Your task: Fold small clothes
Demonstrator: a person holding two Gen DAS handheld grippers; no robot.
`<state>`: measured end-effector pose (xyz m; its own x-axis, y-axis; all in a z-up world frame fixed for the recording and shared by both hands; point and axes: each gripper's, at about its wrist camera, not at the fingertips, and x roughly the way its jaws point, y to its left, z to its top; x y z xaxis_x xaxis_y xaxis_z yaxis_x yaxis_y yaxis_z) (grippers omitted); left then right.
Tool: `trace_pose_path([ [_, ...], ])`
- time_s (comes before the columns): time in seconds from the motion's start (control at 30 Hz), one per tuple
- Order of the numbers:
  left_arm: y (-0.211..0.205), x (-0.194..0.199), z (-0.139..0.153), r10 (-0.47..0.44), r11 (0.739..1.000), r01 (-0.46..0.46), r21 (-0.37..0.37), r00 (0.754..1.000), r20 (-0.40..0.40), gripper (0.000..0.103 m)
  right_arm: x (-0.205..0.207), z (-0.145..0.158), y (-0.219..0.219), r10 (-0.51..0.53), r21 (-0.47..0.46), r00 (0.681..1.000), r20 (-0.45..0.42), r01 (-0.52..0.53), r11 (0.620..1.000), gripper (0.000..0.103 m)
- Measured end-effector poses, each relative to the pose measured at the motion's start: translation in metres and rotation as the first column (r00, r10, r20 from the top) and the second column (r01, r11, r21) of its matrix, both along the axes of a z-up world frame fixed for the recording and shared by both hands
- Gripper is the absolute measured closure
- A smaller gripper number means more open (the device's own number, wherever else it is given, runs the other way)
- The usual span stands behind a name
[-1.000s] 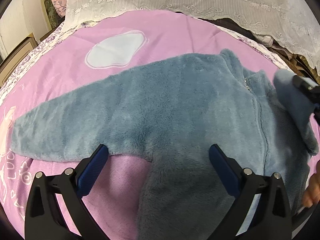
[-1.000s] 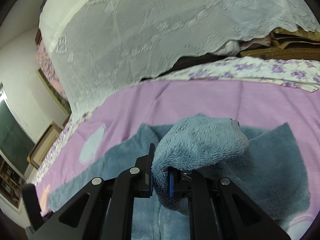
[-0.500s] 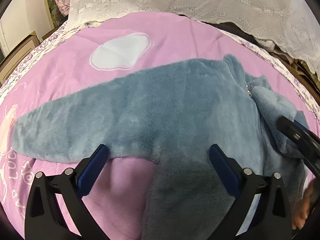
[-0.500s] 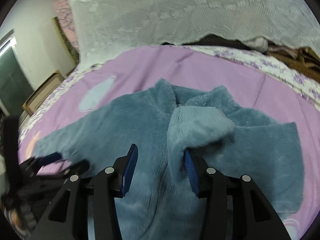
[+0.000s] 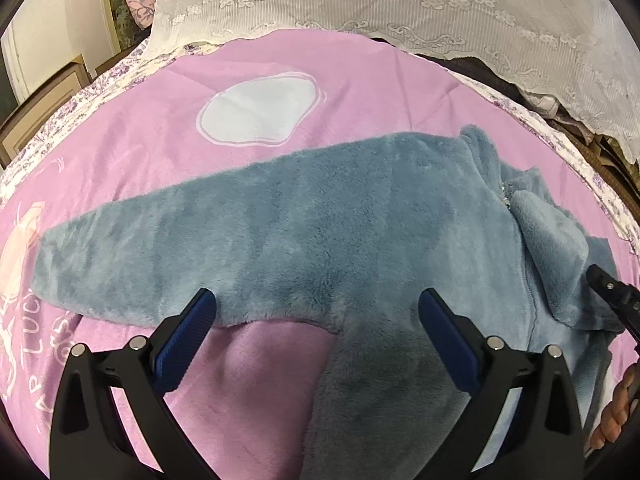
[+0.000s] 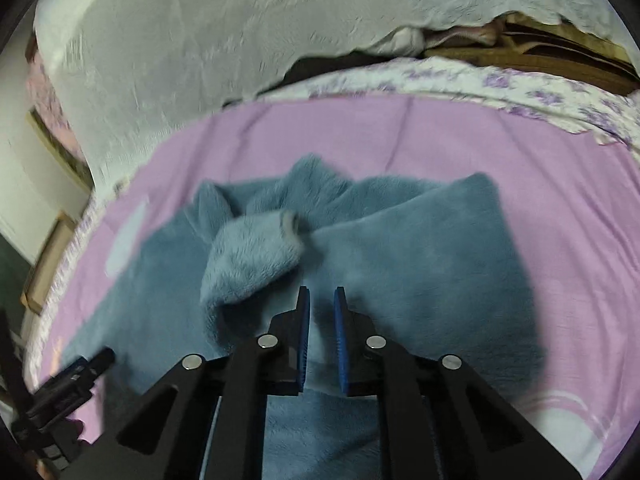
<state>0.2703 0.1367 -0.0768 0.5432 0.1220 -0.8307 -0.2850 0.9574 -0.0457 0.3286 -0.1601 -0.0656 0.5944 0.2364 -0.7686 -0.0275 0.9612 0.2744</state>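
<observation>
Blue fleece jacket [image 5: 320, 240] spread flat on pink blanket [image 5: 160, 140]; left gripper [image 5: 316, 320] wide open over jacket, right gripper [image 6: 322, 320] nearly closed, empty, above folded sleeve [image 6: 252, 256].

A pink bedspread [image 5: 360, 76] carries the blue fleece jacket [image 5: 320, 240], lying flat.

Free room: bare pink bedspread [image 5: 132, 152] left and far of the fluffy grey-blue fleece jacket [image 5: 320, 232], also a bare patch near, under its spread sleeve, between the wide-apart pads of the left gripper [image 5: 316, 320]. Obstacles: jacket covers centre and right; folded-over sleeve cuff [image 6: 256, 256] bunched on its chest, just far-left of the right gripper [image 6: 322, 320], pads nearly together w/ a narrow gap. Far edge blocked by white lace cover [image 5: 400, 4] over a heap; brown folded bedding [image 6: 540, 48] far right.
</observation>
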Motion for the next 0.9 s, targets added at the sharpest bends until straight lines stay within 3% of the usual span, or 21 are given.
trace_pose_path([
  [0.1,0.002,0.001,-0.001,0.009,1.000,-0.009,-0.001,1.000,-0.005,0.004,0.018,-0.001,0.024,0.016,-0.010,1.000,0.015,-0.016,1.000,0.090],
  [0.13,0.004,0.001,-0.002,0.011,1.000,-0.011,-0.006,1.000,-0.007,0.004,0.019,0.002,0.035,0.060,0.006,0.997,0.041,-0.061,0.998,0.090],
  [0.2,0.008,0.002,-0.002,0.020,1.000,-0.020,-0.015,1.000,-0.010,0.004,0.015,0.007,0.075,0.268,0.002,0.961,0.064,-0.269,0.963,0.090],
  [0.3,0.014,0.001,-0.003,0.030,0.999,-0.030,-0.033,1.000,-0.010,0.004,-0.005,0.014,0.095,0.371,0.003,0.924,0.091,-0.372,0.928,0.090],
  [0.47,0.014,0.002,-0.005,0.024,0.999,-0.025,-0.040,1.000,-0.016,0.004,-0.017,0.025,0.047,0.269,0.031,0.958,0.104,-0.273,0.961,0.088],
  [0.8,-0.007,0.006,-0.015,-0.002,0.998,0.004,0.066,1.000,-0.030,0.004,-0.095,0.011,-0.046,0.126,-0.030,0.988,0.092,-0.123,0.992,0.088],
  [0.87,-0.008,0.004,-0.013,-0.005,0.997,0.007,0.074,1.000,-0.016,0.004,-0.123,0.010,-0.056,0.118,-0.043,0.989,0.093,-0.115,0.992,0.083],
  [0.9,-0.010,0.002,-0.011,-0.010,0.998,0.010,0.069,1.000,-0.003,0.004,-0.136,0.008,-0.061,0.110,-0.048,0.990,0.090,-0.106,0.993,0.073],
])
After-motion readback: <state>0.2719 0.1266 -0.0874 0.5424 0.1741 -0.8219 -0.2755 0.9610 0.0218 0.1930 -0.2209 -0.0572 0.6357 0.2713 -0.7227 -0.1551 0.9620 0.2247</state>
